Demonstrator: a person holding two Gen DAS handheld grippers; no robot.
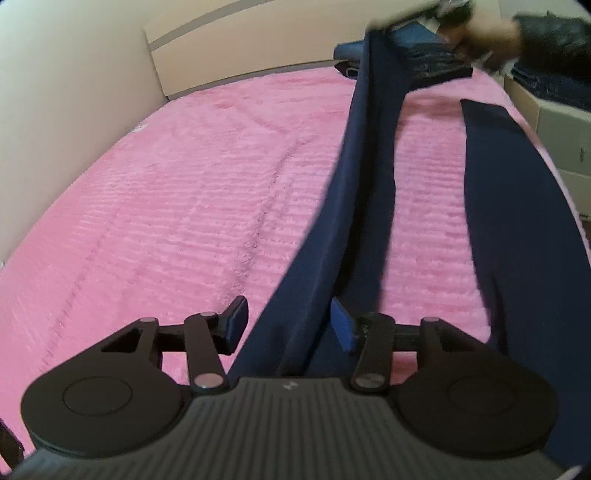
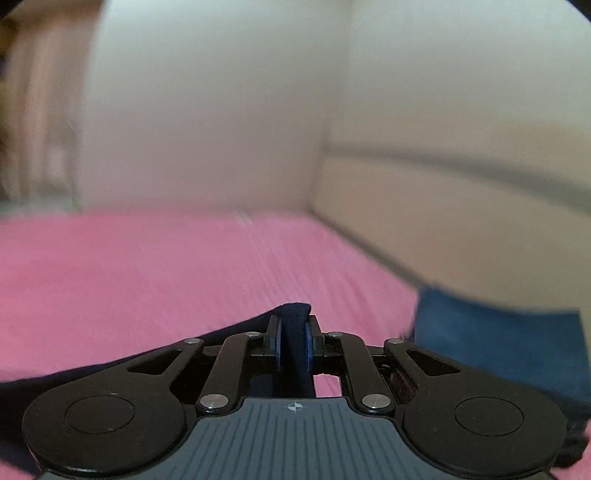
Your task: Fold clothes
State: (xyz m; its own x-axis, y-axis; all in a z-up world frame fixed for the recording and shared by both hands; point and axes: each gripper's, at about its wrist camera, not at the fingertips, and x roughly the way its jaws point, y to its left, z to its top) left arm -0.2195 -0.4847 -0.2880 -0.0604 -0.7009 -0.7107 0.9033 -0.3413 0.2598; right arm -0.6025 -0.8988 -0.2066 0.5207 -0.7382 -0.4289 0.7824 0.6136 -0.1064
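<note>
Navy garment [image 2: 293, 325] between right tool [image 2: 294, 341] pads

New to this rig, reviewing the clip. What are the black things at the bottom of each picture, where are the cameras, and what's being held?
There is no robot arm here. A person holds a pair of two-finger tongs in each hand, and a fisheye camera on each looks forward along its fingers.

Left wrist view: the left tongs stand open around a navy garment that stretches across the pink blanket to the right tongs at the top, blurred, beside the person's hand. Folded denim lies beyond.

Right wrist view: the right tongs are shut on a fold of that garment, above the blanket.
</note>
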